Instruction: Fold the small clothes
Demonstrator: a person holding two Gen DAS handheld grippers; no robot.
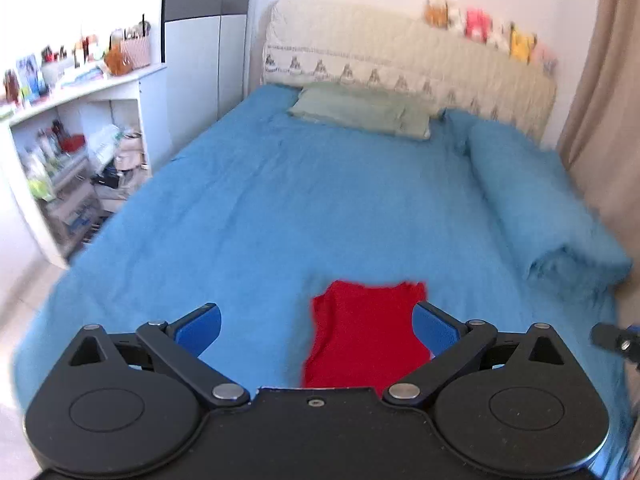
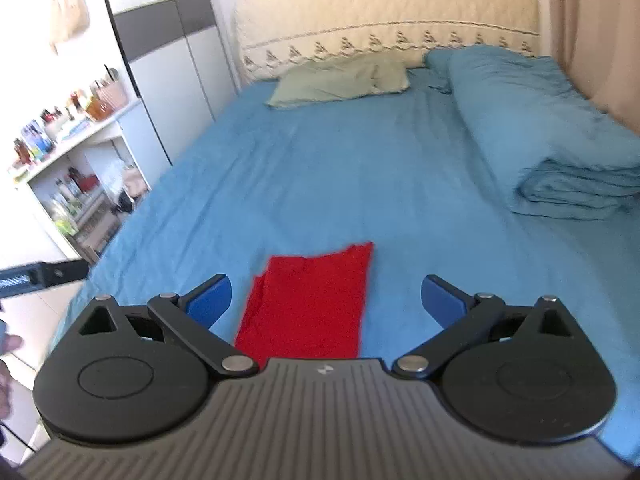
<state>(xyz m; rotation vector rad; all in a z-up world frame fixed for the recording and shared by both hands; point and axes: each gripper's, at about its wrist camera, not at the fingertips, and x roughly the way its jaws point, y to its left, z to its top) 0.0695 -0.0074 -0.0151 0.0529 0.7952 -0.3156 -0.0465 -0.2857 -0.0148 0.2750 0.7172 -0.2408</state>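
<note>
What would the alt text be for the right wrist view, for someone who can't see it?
A folded red garment lies flat on a blue bed sheet, below the open right gripper, whose blue fingers hold nothing. A green pillow and a folded blue blanket lie farther up the bed.

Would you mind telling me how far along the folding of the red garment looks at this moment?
Done, it seems: the red garment lies flat on the blue bedsheet as a narrow folded rectangle. In hand: nothing; the left gripper and right gripper are both open and empty above it. Left: perhaps one more fold; no other small clothes are visible.
</note>
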